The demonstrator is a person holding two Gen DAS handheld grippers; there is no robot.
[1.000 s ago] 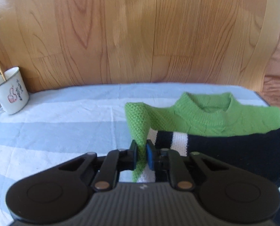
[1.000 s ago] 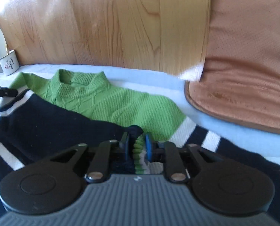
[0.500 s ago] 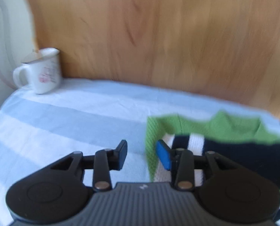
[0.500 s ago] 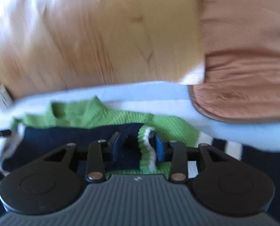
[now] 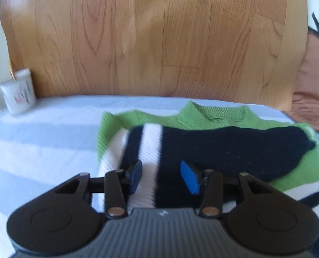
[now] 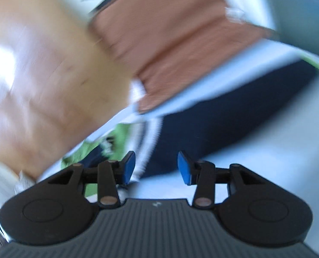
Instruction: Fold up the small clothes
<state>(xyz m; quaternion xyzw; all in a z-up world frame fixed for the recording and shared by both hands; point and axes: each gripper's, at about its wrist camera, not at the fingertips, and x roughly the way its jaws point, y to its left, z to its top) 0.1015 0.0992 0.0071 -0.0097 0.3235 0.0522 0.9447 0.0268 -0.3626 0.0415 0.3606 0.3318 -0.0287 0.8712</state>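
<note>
Left gripper: fingers part-open, jaws just been opening, released. Nothing gripped; the pads stand clear above the sweater, whose white stripe and navy fold lie between and just beyond them.

Right gripper: fingers also part-open, just been opening, released. Picture blurred and tilted. A navy and white edge of the sweater lies between and beyond the pads, not pinched as far as can be told.

Count: one sweater, green with navy and white stripes, folded on a blue-and-white striped bed, green collar at the far side from the left fingers. One white mug far left of the left fingers, against the wooden headboard; its pink and dark marking is too blurred to read. One brown cushion beyond the right fingers.
</note>
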